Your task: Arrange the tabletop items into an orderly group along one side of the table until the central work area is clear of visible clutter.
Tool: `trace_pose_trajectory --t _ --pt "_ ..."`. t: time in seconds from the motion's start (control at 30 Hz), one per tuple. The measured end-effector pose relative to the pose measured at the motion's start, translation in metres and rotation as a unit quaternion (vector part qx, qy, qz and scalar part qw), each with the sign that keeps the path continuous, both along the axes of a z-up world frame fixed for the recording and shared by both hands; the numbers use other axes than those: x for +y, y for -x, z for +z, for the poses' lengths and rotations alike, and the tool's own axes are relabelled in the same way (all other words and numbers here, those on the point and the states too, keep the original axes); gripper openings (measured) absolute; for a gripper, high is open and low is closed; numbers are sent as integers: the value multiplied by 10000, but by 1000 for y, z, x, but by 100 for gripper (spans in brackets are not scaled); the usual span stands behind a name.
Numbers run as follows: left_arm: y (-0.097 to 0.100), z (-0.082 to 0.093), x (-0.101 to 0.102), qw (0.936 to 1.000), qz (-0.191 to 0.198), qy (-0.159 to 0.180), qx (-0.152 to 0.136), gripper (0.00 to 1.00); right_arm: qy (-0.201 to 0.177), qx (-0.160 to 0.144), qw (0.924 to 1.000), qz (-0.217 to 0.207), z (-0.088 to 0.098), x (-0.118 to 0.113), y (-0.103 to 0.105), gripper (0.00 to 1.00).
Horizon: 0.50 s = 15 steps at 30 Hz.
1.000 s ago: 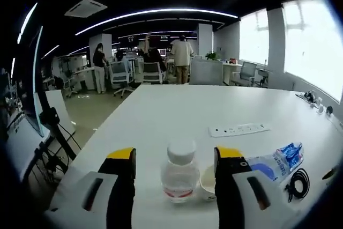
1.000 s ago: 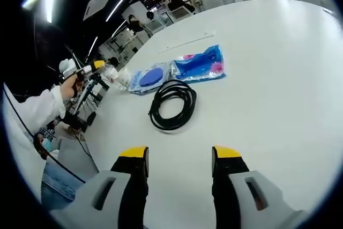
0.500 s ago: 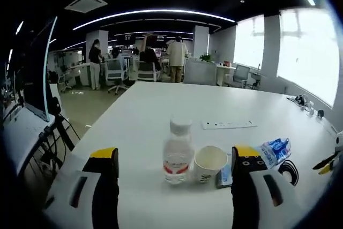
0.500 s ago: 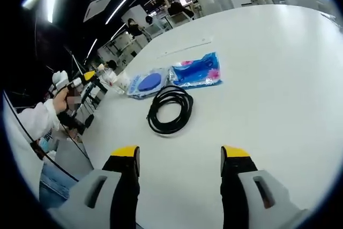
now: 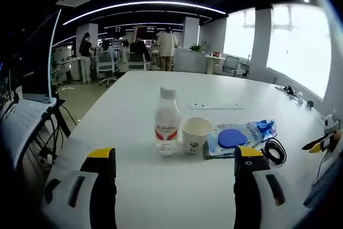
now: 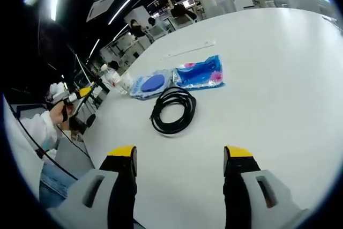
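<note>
- Now my left gripper (image 5: 174, 156) is backed off from the bottle (image 5: 167, 122): a second ago the bottle stood between my jaws, and it stands free ahead of them, upright on the table (image 5: 139, 197). The jaws are spread wide and hold nothing.
- Just right of the bottle, ahead of the same jaws, sits the cup (image 5: 196, 134), then the blue packs (image 5: 236, 137), then the black cable (image 5: 275, 150) beyond my right jaw tip. They run in a line, so I judge the bottle placed and the group taking shape.
- My right gripper (image 6: 180, 155) is wide open too and empty; its jaws have parted a little over the last second. The cable (image 6: 173, 111) lies coiled straight ahead of them, well apart, with the packs (image 6: 200, 72) just past it.
- Since the cable lies loosest of the row, I judge it the next thing to tidy.
- Farther ahead of my left jaws a white power strip (image 5: 215, 105) lies apart from the row, flat and faint.
- Bottle and cup are tiny and blurred in the right gripper view; the print on the packs is unreadable, and I cannot tell whether cup and packs touch.
</note>
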<state>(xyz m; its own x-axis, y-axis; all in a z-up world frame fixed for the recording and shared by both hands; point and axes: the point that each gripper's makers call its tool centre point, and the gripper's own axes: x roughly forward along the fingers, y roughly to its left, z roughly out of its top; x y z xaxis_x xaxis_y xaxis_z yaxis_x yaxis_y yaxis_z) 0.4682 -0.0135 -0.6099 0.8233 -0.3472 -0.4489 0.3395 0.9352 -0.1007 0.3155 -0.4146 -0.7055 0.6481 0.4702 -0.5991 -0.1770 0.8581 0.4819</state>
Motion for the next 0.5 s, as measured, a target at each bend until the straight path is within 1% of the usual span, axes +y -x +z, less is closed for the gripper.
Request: trace_pose_trajectory --t 0.2,0.33,0.5 --pt "16 -4 4 9999 -106 -122 4 95 -7 -12 10000 -15 1 -1 1 65" --pt "27 -9 5 9996 -196 -189 73 96 -9 -1 10000 8 2 0 3 65" --pt "39 -14 7 9998 -128 -88 127 96 0 33 10000 41 0 0 5 65"
